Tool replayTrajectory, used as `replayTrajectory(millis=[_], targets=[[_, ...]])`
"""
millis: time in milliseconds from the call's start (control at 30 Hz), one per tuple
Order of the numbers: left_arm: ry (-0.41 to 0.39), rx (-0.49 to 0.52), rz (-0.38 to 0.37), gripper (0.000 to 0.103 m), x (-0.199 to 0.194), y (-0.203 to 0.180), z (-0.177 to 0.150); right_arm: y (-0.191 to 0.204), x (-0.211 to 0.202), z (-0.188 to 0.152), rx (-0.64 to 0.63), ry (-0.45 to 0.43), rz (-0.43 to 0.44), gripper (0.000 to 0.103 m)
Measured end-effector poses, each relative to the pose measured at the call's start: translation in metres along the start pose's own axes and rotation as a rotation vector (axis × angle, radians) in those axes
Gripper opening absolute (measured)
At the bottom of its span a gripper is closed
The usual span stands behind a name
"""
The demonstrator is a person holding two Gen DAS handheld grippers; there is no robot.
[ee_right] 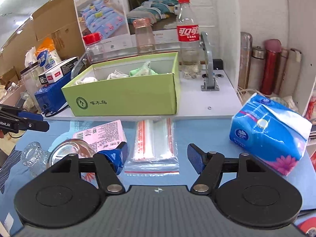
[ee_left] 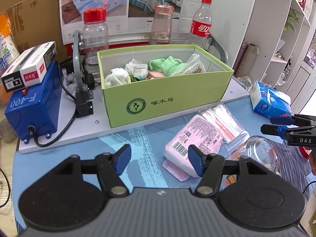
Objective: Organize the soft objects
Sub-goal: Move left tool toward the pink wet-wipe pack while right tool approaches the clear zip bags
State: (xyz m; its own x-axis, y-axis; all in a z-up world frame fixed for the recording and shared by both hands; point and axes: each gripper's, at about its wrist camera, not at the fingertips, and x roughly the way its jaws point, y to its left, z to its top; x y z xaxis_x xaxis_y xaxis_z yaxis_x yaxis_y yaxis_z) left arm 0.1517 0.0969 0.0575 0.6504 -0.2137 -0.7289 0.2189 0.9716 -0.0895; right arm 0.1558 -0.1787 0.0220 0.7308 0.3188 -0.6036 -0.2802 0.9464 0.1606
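Your blue-mat-covered surface (ee_right: pixel 197 130) backs onto a white raised board carrying the open green cardboard box (ee_left: pixel 167 102), already holding small white and green socks (ee_left: pixel 136 69). In front of it lie the pink plastic-wrapped tissue pack (ee_left: pixel 189 138), a stack of clear zip bags (ee_right: pixel 154 146) and the blue soft tissue pack (ee_right: pixel 270 132). Your left gripper (ee_left: pixel 159 161) hovers near the pink pack, fingers spread and empty. Your right gripper (ee_right: pixel 157 157) hangs over the zip bags, fingers likewise spread.

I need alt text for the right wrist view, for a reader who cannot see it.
The open right gripper hovers above a stack of clear zip bags on a blue mat. A pink pack lies left, a blue tissue pack right, and a green box of soft items behind.
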Motion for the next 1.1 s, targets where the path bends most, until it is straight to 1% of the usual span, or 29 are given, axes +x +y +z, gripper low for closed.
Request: replayTrajectory(millis=[100,167,233,333,400,500,633,700,767,900,967,1033,1100], targets=[[0.035,0.021,0.017,0.066,0.011,0.001,0.005,-0.005,0.008,-0.001,0.010,0.012,-0.019,0.054],[0.054,0.043,0.011,0.066,0.019,0.002,0.009,-0.008,0.014,-0.001,0.021,0.022,-0.017,0.054],[0.083,0.075,-0.019,0.066,0.028,0.002,0.016,-0.012,0.022,-0.001,0.028,0.033,-0.016,0.054],[0.149,0.172,-0.095,0.066,0.047,-0.006,0.031,-0.016,0.031,-0.001,0.039,0.037,-0.008,0.054],[0.186,0.228,-0.131,0.066,0.060,-0.013,0.040,-0.019,0.036,0.000,0.055,0.041,-0.001,0.055],[0.249,0.275,-0.152,0.066,0.081,-0.018,0.049,-0.025,0.041,0.000,0.074,0.039,0.001,0.055],[0.317,0.328,-0.171,0.066,0.097,-0.022,0.042,-0.035,0.041,0.000,0.093,0.036,-0.004,0.055],[0.321,0.332,-0.190,0.066,0.096,-0.021,0.037,-0.040,0.040,0.000,0.095,0.037,-0.008,0.056],[0.307,0.311,-0.182,0.066,0.094,-0.018,0.036,-0.043,0.042,0.001,0.077,0.049,-0.005,0.056],[0.296,0.273,-0.183,0.066,0.096,-0.014,0.039,-0.034,0.057,0.013,-0.048,0.070,-0.030,0.056],[0.298,0.268,-0.195,0.066,0.098,-0.017,0.041,-0.027,0.069,0.021,-0.108,0.098,-0.010,0.056],[0.300,0.291,-0.222,0.066,0.098,-0.023,0.042,-0.024,0.078,0.028,-0.108,0.121,-0.010,0.056],[0.313,0.350,-0.236,0.066,0.100,-0.030,0.041,-0.025,0.078,0.032,-0.081,0.100,0.002,0.056]])
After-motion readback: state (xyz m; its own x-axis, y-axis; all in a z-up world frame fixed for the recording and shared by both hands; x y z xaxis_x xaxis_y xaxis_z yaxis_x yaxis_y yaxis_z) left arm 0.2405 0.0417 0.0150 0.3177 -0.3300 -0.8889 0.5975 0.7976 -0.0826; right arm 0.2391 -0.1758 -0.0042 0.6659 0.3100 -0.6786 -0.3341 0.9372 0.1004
